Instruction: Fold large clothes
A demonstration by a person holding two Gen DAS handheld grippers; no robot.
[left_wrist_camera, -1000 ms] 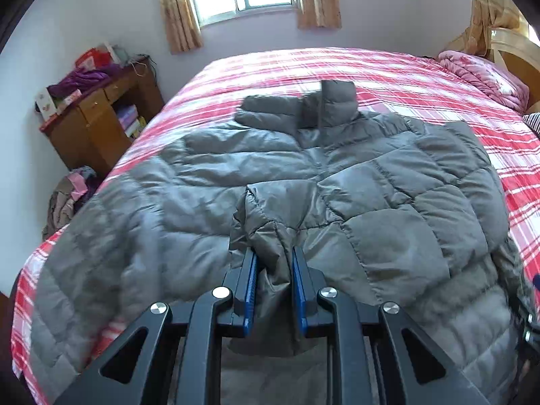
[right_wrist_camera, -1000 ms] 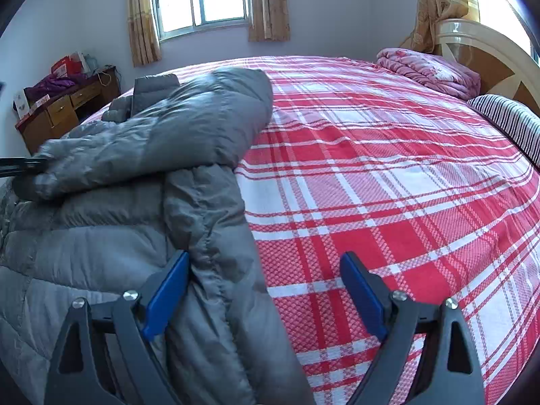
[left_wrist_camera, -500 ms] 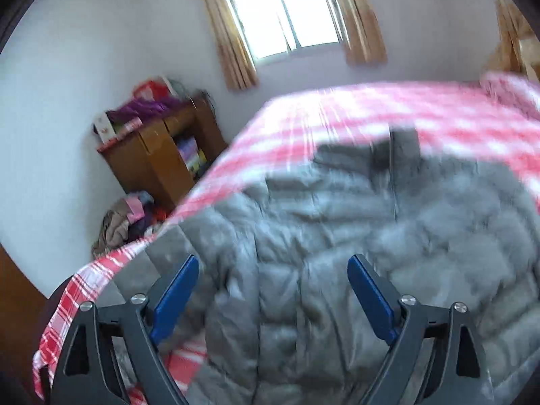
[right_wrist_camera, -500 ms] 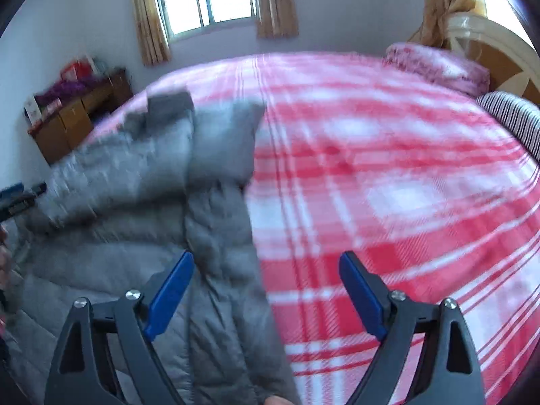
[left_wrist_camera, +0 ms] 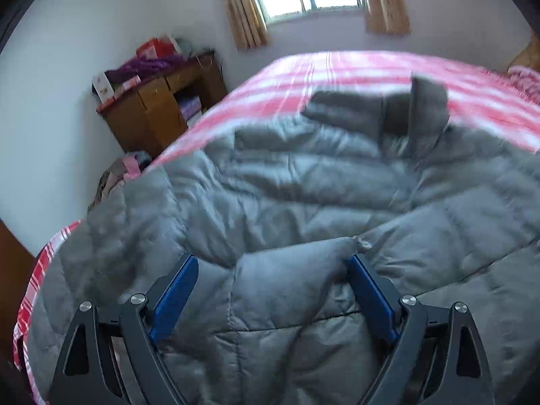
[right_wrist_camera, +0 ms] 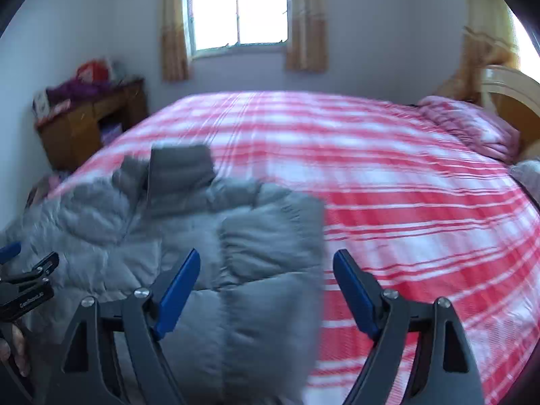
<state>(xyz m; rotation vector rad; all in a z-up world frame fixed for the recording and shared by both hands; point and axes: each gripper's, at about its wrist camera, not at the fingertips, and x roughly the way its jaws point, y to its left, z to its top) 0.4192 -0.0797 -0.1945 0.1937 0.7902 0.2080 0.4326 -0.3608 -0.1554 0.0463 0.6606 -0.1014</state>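
- The left gripper [left_wrist_camera: 270,298] is held wide open over a sleeve fold, nothing gripped.
- The right gripper [right_wrist_camera: 266,290], open, has just been narrowing over the jacket [right_wrist_camera: 189,222] edge.
- The jacket, spread on the bed [right_wrist_camera: 388,202], is judged puffy, light and slippery; seams or hem are best pinched.

left claw [left_wrist_camera: 271,266]: spread wide | right claw [right_wrist_camera: 266,261]: apart, just been closing, nothing gripped

1. Bright curtained window [right_wrist_camera: 238,10] set in the pale wall [left_wrist_camera: 84,50].
2. Brown wooden cabinet [left_wrist_camera: 152,114] stands left of the window, cluttered on top.
3. Red-and-white plaid bed cover [right_wrist_camera: 388,182] lies below the window.
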